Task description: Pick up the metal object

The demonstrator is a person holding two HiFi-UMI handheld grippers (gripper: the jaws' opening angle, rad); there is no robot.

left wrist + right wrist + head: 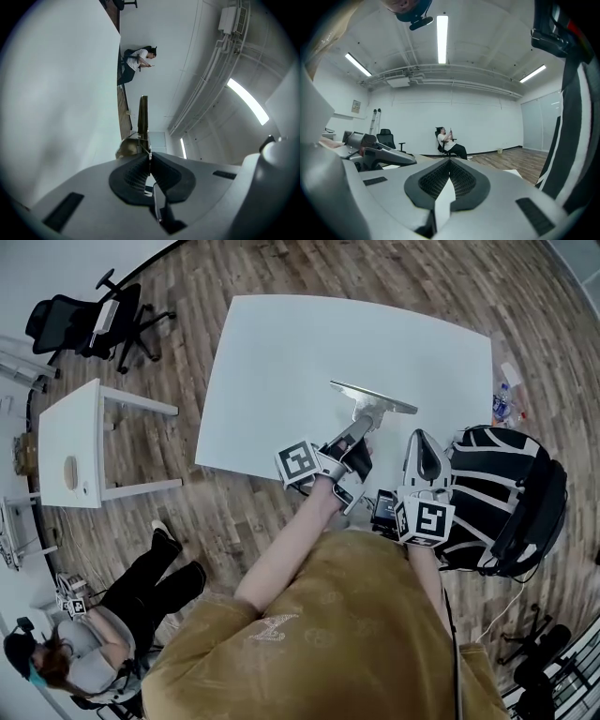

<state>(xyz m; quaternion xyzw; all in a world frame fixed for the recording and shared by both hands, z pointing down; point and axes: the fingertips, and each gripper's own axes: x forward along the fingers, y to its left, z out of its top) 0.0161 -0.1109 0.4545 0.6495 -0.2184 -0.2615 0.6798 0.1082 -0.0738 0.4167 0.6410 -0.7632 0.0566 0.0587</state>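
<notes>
The left gripper is clenched on the stem of the metal object, held over the near part of the white tabletop. Its long flat bar lies crosswise to the gripper, running from far left to near right, and the stem points back at the person. The right gripper is clenched on nothing, near the body beside a black-and-white striped bag whose contents are hidden.
</notes>
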